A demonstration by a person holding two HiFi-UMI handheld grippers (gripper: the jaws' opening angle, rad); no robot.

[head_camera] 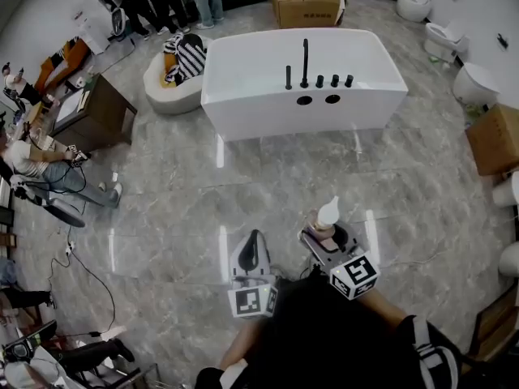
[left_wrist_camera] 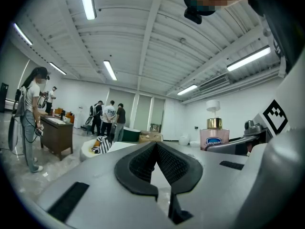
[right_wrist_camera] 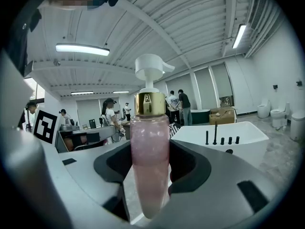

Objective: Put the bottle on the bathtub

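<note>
Right gripper point(head_camera: 326, 235): held at the near right, above the floor point(head_camera: 186, 193); its jaws are pressed onto the pink body of the bottle point(right_wrist_camera: 149, 151), one pad on each side.
Bottle: held upright in the right gripper, with a white pump on top and a gold collar under it. It is well apart from the bathtub point(head_camera: 268, 113) and is also seen from the left gripper's side, at the right.
Left gripper point(left_wrist_camera: 157, 171): held near, just left of the right gripper; its jaws are brought together and nothing is held between them.
Bathtub: white and rectangular, set at the far centre on the grey marble floor. A tall black faucet point(head_camera: 305, 61) and a row of black knobs are lined up along its near rim, with two round holes below them.
Beyond the tub: a cardboard box point(head_camera: 308, 2) is seen at the far side, and white toilets point(head_camera: 474, 81) at the far right.
Far left: a brown desk point(head_camera: 91, 113) is seen, with people gathered around it.
</note>
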